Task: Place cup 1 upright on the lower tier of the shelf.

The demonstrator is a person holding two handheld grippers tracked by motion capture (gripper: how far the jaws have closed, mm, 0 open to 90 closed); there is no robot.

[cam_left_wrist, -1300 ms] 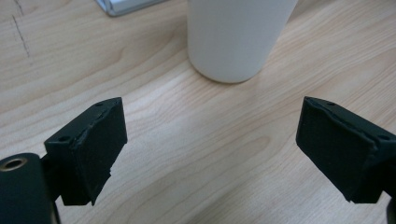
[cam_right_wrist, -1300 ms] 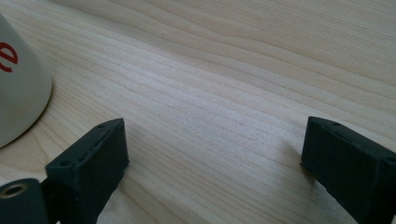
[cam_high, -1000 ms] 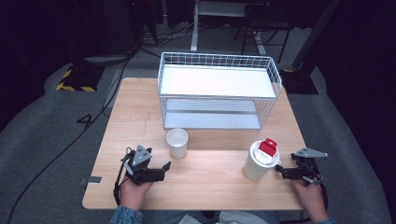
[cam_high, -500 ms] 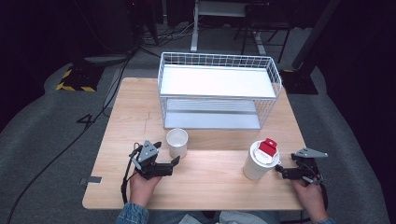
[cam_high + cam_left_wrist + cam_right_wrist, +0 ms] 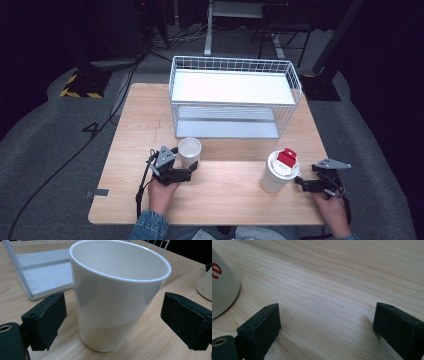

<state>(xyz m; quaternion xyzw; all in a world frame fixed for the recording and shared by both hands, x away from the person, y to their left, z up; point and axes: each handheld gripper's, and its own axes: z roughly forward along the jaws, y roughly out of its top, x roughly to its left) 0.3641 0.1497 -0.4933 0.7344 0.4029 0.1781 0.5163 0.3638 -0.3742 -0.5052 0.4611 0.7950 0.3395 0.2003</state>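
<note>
Nearest the person's edge of the bench (image 5: pixel 220 200), the left gripper (image 5: pixel 189 172) lies low over the wood, held in the left hand (image 5: pixel 161 192). Its jaws stand apart on either side of the white cup (image 5: pixel 190 152); they have just been opening. In the left gripper view a gap shows between each black pad and the wall of the white cup (image 5: pixel 117 292), so nothing is gripped. The cup stands upright and empty on the bench, left of centre, closer to the near edge than to the far one.

Toward the near right corner, the right gripper (image 5: pixel 304 183) rests in the right hand (image 5: pixel 330 207). The right gripper view shows its jaws wide apart over bare wood, holding nothing. Just beside them stands the lidded cup (image 5: pixel 277 172), white with a red cap, upright, its base at the left of the right gripper view (image 5: pixel 223 287) with part of a red letter visible. Whether the jaws touch it cannot be told.

Farther back, the white wire basket rack (image 5: pixel 232 97) occupies the far half of the bench, well apart from both cups.
</note>
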